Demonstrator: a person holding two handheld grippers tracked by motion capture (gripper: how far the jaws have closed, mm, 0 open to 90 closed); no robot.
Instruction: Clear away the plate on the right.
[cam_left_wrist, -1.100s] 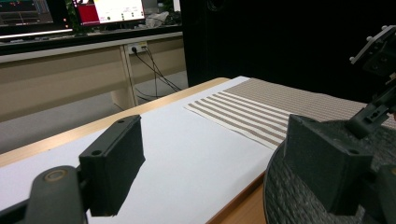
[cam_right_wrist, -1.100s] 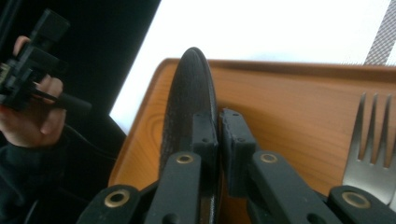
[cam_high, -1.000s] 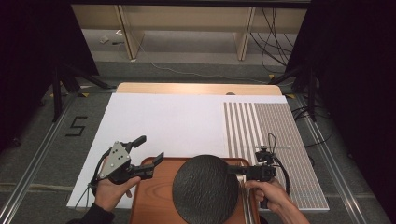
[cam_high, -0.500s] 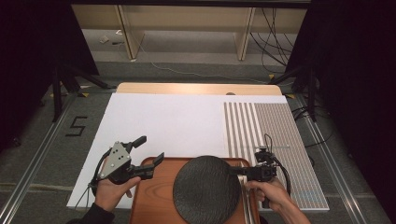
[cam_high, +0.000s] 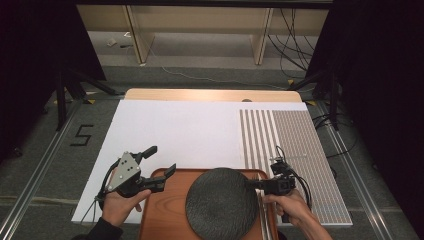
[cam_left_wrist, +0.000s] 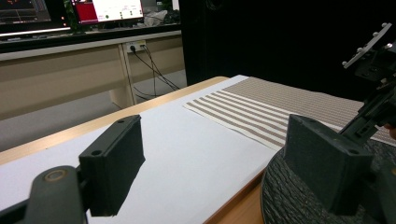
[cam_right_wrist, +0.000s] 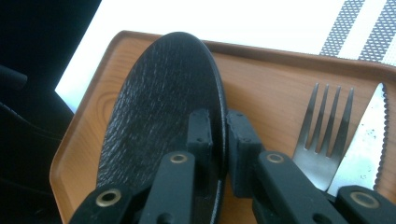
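A round black textured plate lies on a wooden tray at the near edge of the table. My right gripper reaches in from the right and straddles the plate's rim. Its jaws have just been opening, and the pads now stand slightly off the rim that is between them. At the tray's left corner my left gripper is held open with nothing between its jaws. In the left gripper view the left gripper looks over the white sheet toward the plate.
A fork and a serrated knife lie on the tray just right of the plate. A white sheet covers the table, with a striped placemat to its right. Cables trail on the floor beyond.
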